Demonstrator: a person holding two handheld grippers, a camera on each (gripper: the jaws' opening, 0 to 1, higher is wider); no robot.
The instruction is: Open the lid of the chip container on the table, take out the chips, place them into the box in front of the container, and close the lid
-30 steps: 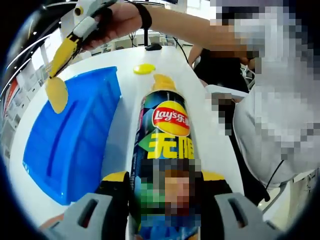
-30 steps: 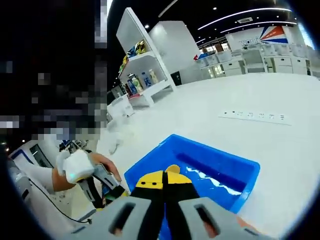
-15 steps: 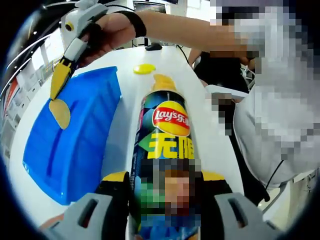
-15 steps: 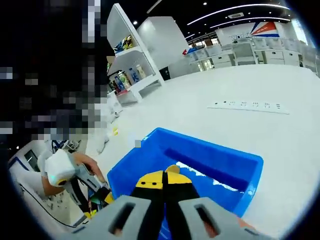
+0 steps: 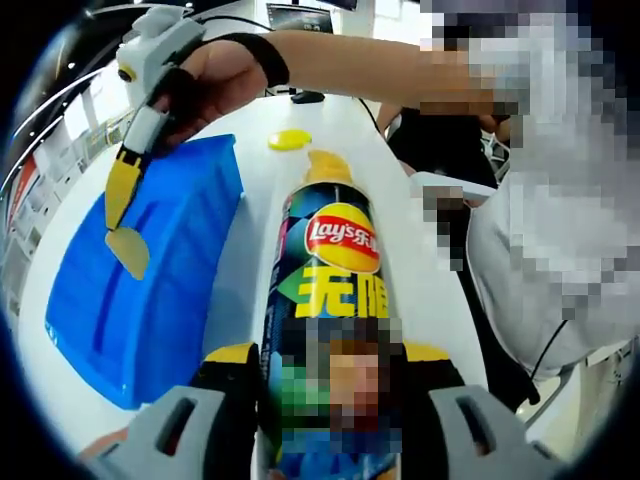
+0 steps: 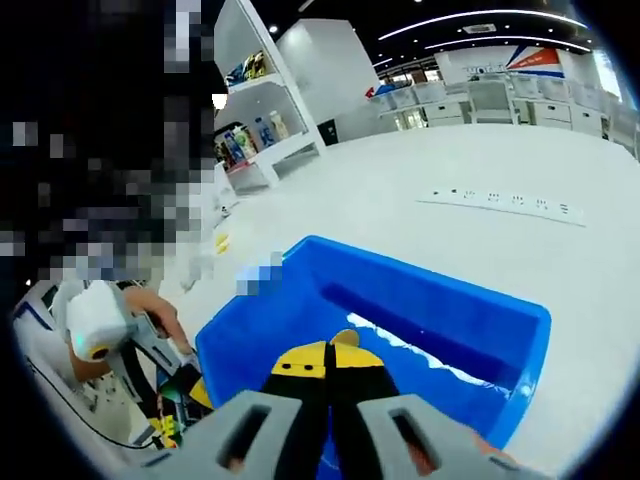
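Chip (image 5: 129, 253) lower, inside box (image 5: 190, 195) rim

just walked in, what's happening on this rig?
A person is moving chips from a Lay's can into a box. The left gripper clamps the chip can, which lies on the white table with its mouth open and chips showing; its yellow lid sits on the table beyond. The right gripper pinches a single chip over the blue box, not released yet.
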